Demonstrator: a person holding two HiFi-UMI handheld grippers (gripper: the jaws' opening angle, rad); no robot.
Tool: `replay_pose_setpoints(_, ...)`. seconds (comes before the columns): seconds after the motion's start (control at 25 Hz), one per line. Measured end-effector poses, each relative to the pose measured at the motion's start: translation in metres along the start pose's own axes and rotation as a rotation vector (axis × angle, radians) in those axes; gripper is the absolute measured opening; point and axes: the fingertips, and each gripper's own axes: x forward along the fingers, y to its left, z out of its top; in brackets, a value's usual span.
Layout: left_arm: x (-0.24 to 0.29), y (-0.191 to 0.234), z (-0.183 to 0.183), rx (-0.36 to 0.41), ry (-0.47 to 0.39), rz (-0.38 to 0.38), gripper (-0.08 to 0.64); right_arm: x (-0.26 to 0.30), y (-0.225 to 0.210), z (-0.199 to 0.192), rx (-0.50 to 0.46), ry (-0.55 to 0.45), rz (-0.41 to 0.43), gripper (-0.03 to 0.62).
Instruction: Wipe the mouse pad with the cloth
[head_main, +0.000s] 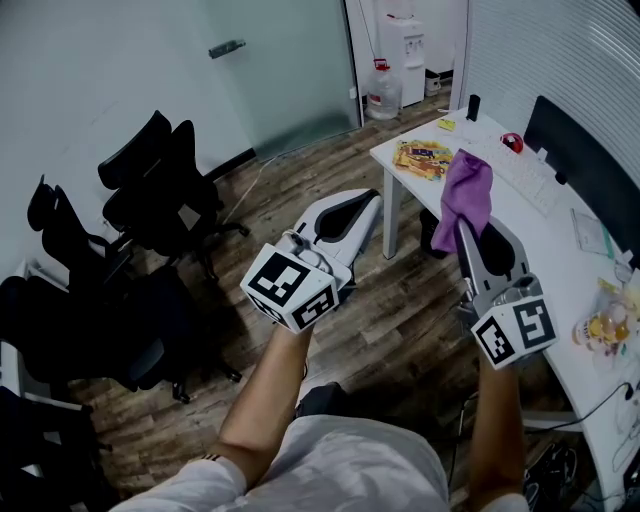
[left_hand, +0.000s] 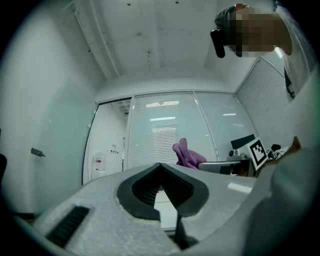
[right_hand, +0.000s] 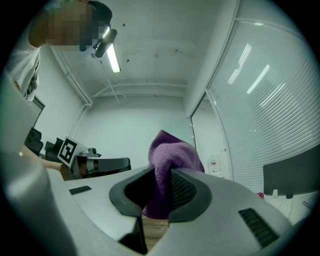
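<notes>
So, nearest the camera, both forearms reach forward, one gripper in each hand. The left gripper (head_main: 368, 197) sits around the middle of the head view with its jaws closed tip to tip and nothing between them; its own view shows the dark pads meeting at a point.

The right gripper (head_main: 466, 226) is out at about 3 o'clock, clenched on the purple cloth (head_main: 467, 193). It's a fuzzy, towel-like cloth, bunched and crumpled. Most of it pokes up past the jaw tips and a bit hangs down between the pads in the right gripper view (right_hand: 169, 159). It's held in the air over the wood floor (head_main: 300, 205), just in front of the white desk (head_main: 560, 235), not touching it.

On the desk past the cloth, toward 1 o'clock, there's a colourful printed flat piece (head_main: 424, 158) near the corner. I can't tell if that's the mouse pad. A white keyboard (head_main: 528, 172) and a red mouse (head_main: 512, 142) lie just beyond.

Black office chairs (head_main: 160, 190) crowd the 9 o'clock side. Way back at 12 o'clock stand a water jug (head_main: 383, 92) and a water dispenser (head_main: 405, 48).
</notes>
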Motion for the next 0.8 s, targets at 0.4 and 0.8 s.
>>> replay_pose_setpoints(0.4, 0.015, 0.011, -0.002, 0.008, 0.000, 0.009, 0.015, 0.009, -0.014, -0.006, 0.003, 0.002, 0.005, 0.069)
replay_pose_setpoints(0.8, 0.048, 0.064, -0.017, 0.000, -0.011, -0.007, 0.015, 0.059, -0.044, -0.018, -0.017, 0.012, -0.022, 0.069)
